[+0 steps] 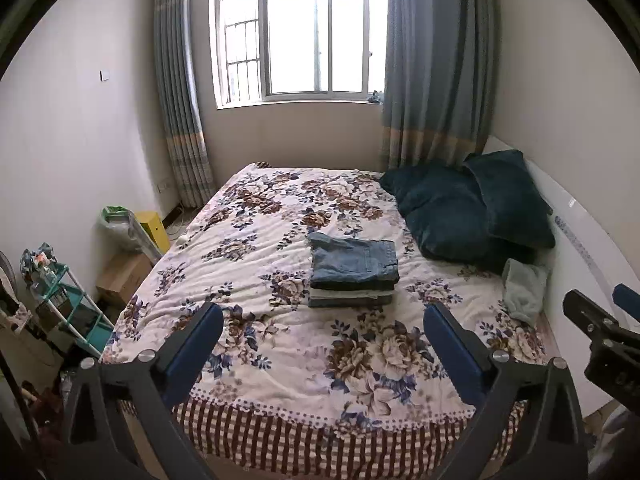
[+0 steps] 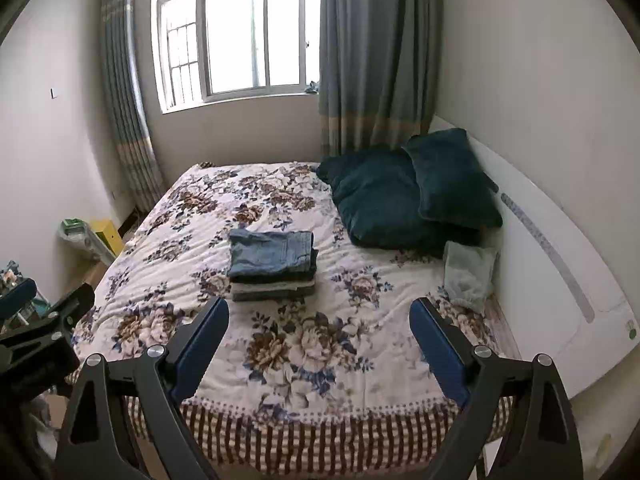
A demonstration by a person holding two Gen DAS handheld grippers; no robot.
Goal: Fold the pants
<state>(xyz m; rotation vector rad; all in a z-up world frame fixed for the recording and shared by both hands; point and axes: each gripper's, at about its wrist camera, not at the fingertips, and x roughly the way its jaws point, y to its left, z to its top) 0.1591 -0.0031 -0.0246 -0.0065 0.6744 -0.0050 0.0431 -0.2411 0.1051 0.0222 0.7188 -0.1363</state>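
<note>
Folded blue denim pants (image 1: 354,261) top a neat stack of folded clothes mid-bed on the floral quilt (image 1: 280,344). Left gripper (image 1: 323,334) and right gripper (image 2: 319,326) hover near the foot edge, jaws apart, empty. Folding looks done; nothing unfolded visible except a crumpled pale green cloth (image 2: 468,274).

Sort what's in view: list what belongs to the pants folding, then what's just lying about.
For the job:
stack of folded pants
bed
left claw, open
right claw, open

Lying about:
dark pillows
pale green cloth
yellow box
teal rack
</note>
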